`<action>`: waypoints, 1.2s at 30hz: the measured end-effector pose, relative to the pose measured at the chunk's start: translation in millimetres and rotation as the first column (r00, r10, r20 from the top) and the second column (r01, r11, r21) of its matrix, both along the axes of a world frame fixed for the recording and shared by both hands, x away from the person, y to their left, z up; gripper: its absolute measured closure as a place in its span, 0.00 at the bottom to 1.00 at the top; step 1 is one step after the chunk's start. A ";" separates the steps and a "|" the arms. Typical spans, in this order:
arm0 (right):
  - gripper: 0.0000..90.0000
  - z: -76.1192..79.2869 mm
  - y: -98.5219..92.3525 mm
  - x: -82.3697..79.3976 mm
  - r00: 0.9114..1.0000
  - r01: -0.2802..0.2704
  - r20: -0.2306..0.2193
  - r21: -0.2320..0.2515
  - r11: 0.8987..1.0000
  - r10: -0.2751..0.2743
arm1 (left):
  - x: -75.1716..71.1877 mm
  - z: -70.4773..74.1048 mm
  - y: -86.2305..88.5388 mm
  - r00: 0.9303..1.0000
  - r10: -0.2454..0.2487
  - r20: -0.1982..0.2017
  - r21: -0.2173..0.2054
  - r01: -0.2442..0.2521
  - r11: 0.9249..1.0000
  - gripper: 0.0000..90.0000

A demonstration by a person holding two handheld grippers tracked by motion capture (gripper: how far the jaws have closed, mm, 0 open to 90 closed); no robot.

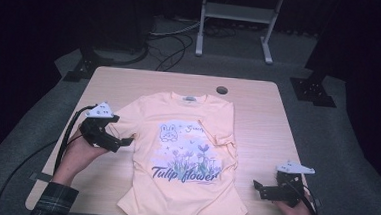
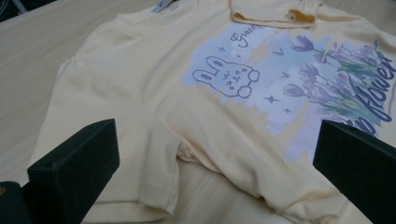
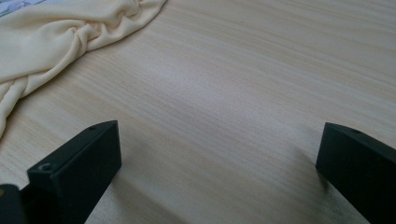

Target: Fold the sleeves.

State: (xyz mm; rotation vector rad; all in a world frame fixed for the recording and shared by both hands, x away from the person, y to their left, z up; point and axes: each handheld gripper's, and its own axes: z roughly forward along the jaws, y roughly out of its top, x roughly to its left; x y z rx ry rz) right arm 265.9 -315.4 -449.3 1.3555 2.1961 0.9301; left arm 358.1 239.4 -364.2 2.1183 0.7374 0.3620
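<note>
both claws gape empty: left claw (image 1: 126, 141) at t-shirt (image 1: 185, 157) sleeve, right claw (image 1: 257, 184) beside.

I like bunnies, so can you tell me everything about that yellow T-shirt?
The T-shirt is pale yellow, soft-looking cloth, lying front-up and mostly flat on the wooden table. Its print shows a bunny, purple tulips and the words "Tulip flower". One sleeve is folded over onto the chest, and that side edge is bunched up. The hem reaches the near table edge. The left tool hovers open at the other sleeve.
</note>
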 end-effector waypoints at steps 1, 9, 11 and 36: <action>0.00 0.0 0.0 0.0 1.000 0.000 0.000 0.000 1.000 0.000 | 0.7 1.4 0.2 1.000 0.001 0.008 -0.003 -0.001 1.000 0.00; 0.00 -0.1 0.4 -0.2 1.000 -0.018 0.002 -0.001 1.000 0.018 | 11.4 12.2 -0.9 1.000 -0.014 0.013 -0.009 0.014 1.000 0.00; 0.00 -0.1 0.4 -0.2 1.000 -0.018 0.002 -0.001 1.000 0.018 | 14.1 13.9 -2.2 1.000 -0.016 0.017 -0.010 0.016 1.000 0.00; 0.00 -0.1 0.2 -0.9 1.000 -0.028 0.001 -0.001 1.000 0.028 | 53.0 24.8 1.7 1.000 -0.015 0.008 -0.010 0.015 1.000 0.00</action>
